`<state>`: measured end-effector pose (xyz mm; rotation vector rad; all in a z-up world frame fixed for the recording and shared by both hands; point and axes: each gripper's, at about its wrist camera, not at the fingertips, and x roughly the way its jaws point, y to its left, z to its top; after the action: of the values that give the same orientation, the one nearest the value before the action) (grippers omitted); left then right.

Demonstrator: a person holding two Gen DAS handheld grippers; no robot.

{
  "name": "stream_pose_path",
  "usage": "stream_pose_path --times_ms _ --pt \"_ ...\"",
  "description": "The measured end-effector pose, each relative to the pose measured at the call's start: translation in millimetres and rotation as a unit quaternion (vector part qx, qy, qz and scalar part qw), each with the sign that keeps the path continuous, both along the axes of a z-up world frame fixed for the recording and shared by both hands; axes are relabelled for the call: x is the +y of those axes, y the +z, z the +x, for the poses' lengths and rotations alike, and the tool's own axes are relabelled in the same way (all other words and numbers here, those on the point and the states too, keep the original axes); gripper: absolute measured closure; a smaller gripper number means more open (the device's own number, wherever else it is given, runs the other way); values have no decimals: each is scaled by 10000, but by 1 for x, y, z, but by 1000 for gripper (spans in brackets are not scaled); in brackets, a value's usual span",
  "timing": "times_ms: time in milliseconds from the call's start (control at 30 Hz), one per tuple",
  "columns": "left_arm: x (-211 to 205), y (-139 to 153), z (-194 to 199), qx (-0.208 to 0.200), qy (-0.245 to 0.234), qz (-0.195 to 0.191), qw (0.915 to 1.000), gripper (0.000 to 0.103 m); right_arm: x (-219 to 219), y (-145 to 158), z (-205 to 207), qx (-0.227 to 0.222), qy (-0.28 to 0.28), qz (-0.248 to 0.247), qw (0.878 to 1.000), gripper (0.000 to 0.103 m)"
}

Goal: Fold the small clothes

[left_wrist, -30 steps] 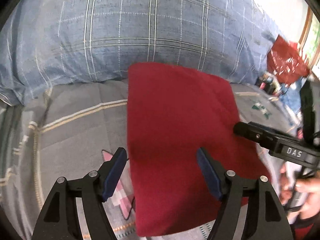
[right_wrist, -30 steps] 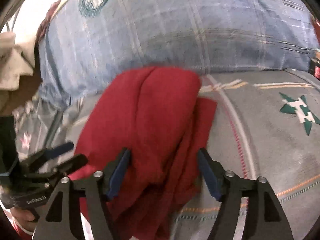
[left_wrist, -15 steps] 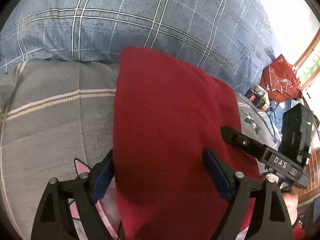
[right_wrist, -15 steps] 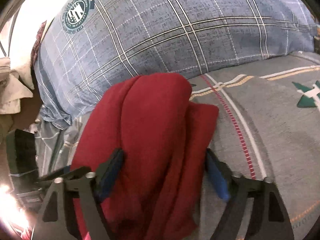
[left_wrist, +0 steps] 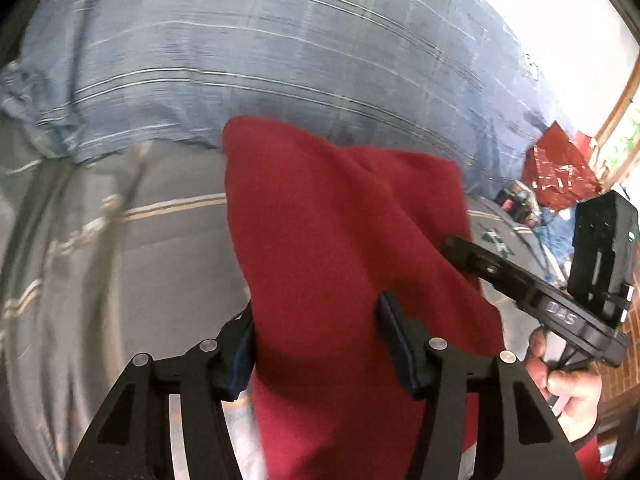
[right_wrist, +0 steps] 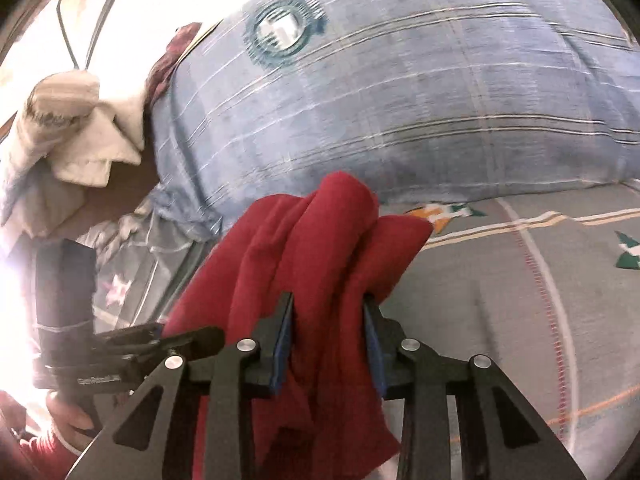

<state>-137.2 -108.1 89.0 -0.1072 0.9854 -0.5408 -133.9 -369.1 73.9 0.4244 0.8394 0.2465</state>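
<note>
A folded red cloth [left_wrist: 340, 240] is held up off the grey bed. My left gripper [left_wrist: 318, 330] is shut on its near edge, with the cloth bunched between the blue pads. In the right wrist view the same red cloth [right_wrist: 320, 248] hangs in thick folds, and my right gripper [right_wrist: 328, 332] is shut on it. The right gripper also shows in the left wrist view [left_wrist: 532, 296] at the cloth's right side. The left gripper shows in the right wrist view [right_wrist: 160, 340] at the cloth's left side.
A big blue plaid pillow [left_wrist: 280, 60] lies right behind the cloth. The grey patterned bedspread [left_wrist: 120, 260] spreads under and to both sides. A pile of pale cloths [right_wrist: 68, 128] sits at the far left. A red bag [left_wrist: 560, 168] is at the far right.
Both grippers have closed from open onto the red cloth and raised it off the bed. The cloth is now bunched and narrower between the jaws.
</note>
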Motion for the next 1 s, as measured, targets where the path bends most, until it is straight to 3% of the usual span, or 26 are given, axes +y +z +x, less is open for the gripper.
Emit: stream_pose_path --times_ms 133,200,300,400,467,567,667,733,800,933,1000 --pt "14 -24 -3 216 257 298 9990 50 31 -25 14 428 162 -261 9986 66" --pt "19 -34 -4 286 293 327 9986 47 42 -41 18 771 88 -834 9935 63" --pt "25 -34 -5 168 342 284 9989 44 43 -27 5 711 -5 -942 9930 60" --pt "24 -30 -13 -16 395 376 9985 41 46 5 -14 309 -29 -955 9949 60" --pt "21 -27 -20 -174 454 526 9974 39 62 17 -20 152 269 -881 9956 60" --pt "20 -23 -39 -261 491 651 9963 33 85 6 -16 320 550 -1089 9920 62" --pt "26 -17 -51 -403 622 762 9943 29 95 -37 -6 845 495 -1523 9835 61" --pt "31 -12 -57 -465 677 739 9939 27 93 -41 -10 621 407 -1520 9856 61" --pt "34 -8 -61 -523 742 732 9932 24 94 -33 -15 670 386 -1556 9848 61" --pt "39 1 -75 -668 897 718 9911 24 94 -9 -30 535 224 -1473 9874 38" --pt "41 6 -83 -737 962 679 9903 24 95 0 -40 429 66 -1519 9874 37"
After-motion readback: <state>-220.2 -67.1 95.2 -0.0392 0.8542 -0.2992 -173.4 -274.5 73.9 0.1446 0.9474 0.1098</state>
